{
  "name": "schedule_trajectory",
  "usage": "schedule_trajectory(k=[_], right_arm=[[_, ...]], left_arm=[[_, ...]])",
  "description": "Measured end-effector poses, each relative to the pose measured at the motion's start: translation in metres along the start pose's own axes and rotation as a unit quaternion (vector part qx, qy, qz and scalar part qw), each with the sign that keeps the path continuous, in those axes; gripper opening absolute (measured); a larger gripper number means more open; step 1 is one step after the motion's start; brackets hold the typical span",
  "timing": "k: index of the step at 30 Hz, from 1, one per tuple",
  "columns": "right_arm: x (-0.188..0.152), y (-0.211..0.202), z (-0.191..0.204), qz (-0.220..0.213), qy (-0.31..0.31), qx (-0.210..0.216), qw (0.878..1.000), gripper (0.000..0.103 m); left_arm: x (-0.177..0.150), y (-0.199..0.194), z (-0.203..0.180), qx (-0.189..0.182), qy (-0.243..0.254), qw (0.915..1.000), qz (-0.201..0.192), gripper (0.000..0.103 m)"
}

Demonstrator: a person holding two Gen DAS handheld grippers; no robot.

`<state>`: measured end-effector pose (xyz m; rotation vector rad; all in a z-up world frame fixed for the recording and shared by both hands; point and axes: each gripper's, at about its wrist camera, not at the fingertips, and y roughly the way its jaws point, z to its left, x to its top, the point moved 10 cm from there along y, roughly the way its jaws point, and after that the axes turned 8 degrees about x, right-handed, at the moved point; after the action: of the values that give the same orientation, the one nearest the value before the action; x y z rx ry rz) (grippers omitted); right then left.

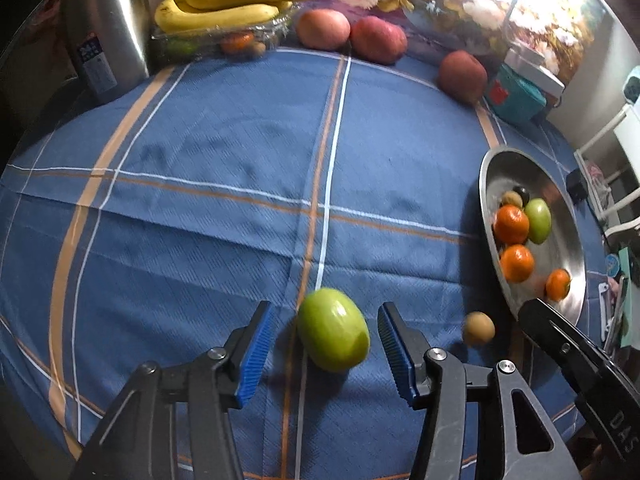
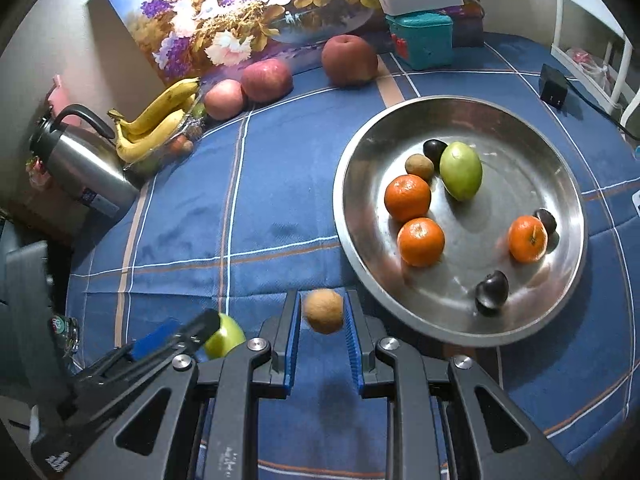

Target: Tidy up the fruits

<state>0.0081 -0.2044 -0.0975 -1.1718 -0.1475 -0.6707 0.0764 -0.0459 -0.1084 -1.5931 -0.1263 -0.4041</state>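
At far left a steel kettle (image 1: 105, 28) stands on the surface (image 1: 200, 200), under a blue plaid cloth. Beside it bananas (image 1: 224, 2) lie on a wrapped clear tray (image 1: 216, 40). Next come three red apples (image 1: 323, 29) along the back edge, in front of a flower painting (image 2: 256, 4), then a teal box (image 2: 422, 38).

The left tool (image 1: 323, 350) has its jaws wide apart around a green fruit (image 1: 333, 330) that lies on the cloth; neither blue pad (image 1: 256, 354) touches it. Just right of it, a small brown fruit (image 2: 323, 311) sits between the pads of the right tool (image 2: 323, 344), whose jaws are nearly together on it; the fruit seems pinched and lifted, its shadow falling on the cloth below.

Further right a steel pan (image 2: 520, 136) rests on the cloth, near the right tool. In it: three oranges (image 2: 407, 197), another green fruit (image 2: 461, 171), a small brown one (image 2: 419, 166) and three dark plums (image 2: 492, 293). A black plug (image 2: 553, 86) lies behind the pan
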Motion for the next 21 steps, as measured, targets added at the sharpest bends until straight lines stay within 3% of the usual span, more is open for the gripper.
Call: schedule_trajectory(k=[6,9,21], right_arm=[[-0.011,-0.003,-0.002,0.004,-0.002,-0.001,1.000,0.022],[-0.011,0.001,-0.003,0.010,-0.001,0.001,1.000,0.022],[-0.020,0.011,-0.035,0.054,0.034,-0.025,0.998,0.022]], left_arm=[[-0.008,0.011,-0.004,0.000,0.003,0.9998,0.020,0.056],[-0.008,0.011,-0.004,-0.004,0.004,0.9998,0.020,0.044],[-0.009,0.012,-0.016,-0.003,0.026,0.9994,0.025,0.044]])
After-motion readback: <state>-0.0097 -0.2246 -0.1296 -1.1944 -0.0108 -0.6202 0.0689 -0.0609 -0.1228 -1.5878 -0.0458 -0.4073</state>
